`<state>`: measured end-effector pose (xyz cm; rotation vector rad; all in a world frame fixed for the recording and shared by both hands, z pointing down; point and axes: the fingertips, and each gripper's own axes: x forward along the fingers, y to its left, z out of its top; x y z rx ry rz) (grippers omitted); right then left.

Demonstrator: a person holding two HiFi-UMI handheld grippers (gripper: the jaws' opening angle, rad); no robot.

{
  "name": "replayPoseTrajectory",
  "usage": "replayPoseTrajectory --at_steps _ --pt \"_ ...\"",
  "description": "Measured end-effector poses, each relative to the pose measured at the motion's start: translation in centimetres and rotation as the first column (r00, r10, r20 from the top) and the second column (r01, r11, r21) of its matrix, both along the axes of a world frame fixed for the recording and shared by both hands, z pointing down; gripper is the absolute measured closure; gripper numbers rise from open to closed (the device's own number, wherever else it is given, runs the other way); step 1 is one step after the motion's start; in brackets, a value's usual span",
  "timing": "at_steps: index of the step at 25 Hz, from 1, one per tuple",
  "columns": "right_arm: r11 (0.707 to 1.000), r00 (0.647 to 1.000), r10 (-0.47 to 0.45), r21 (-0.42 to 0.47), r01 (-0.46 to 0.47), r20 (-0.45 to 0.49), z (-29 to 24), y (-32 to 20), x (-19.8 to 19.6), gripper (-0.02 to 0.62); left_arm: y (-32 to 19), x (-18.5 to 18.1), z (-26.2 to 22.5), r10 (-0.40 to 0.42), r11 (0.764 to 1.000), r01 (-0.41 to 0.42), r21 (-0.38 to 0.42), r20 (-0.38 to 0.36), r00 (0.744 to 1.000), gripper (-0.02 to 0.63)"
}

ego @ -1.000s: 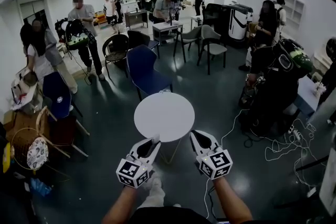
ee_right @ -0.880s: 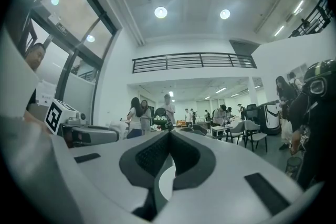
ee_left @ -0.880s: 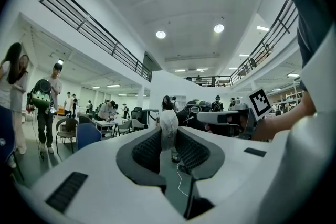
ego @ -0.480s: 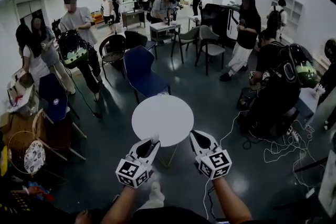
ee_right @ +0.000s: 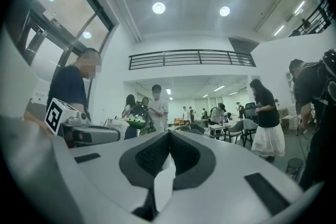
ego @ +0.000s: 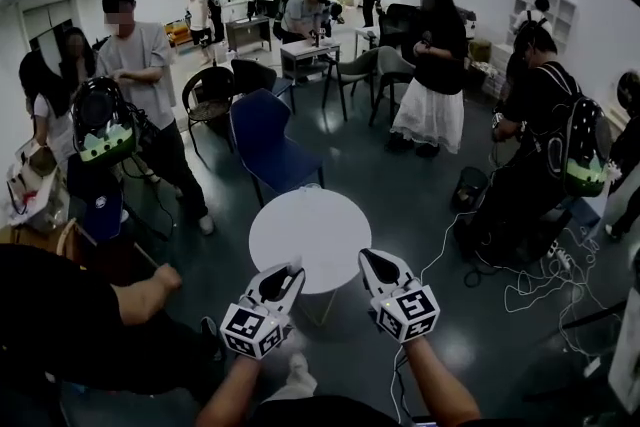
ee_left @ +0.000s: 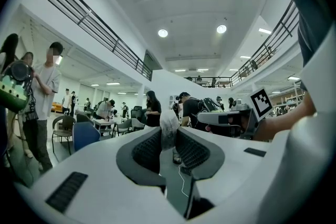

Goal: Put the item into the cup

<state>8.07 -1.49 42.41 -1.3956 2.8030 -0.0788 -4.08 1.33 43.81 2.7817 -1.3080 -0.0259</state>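
Observation:
In the left gripper view a small whitish crumpled item (ee_left: 169,122) sits pinched between the dark ribbed pads of my left gripper (ee_left: 169,131). Seen from the head view, my left gripper (ego: 292,268) hovers at the near edge of a round white table (ego: 308,225). My right gripper (ego: 366,257) hangs beside it, just right of that edge. The right gripper view shows the right gripper (ee_right: 169,136) with its pads meeting at the tips and nothing between them. I see no cup in any view.
A blue chair (ego: 265,140) stands just behind the table. A person's black-sleeved arm (ego: 90,335) reaches in at the near left. Another person with a backpack (ego: 545,140) stands at the right, above white cables (ego: 540,285) on the floor. More people and chairs fill the back.
Both grippers have stayed almost still. A black-sleeved arm has come in at the near left, and people behind the table have walked closer and leftward.

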Motion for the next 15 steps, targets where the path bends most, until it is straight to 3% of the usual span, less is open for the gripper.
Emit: replayPoseTrajectory --at_steps 15 --pt "0.999 0.999 0.045 -0.025 -0.045 -0.013 0.2 -12.2 -1.9 0.578 -12.4 -2.0 0.3 0.047 0.999 -0.047 -0.023 -0.005 0.999 0.515"
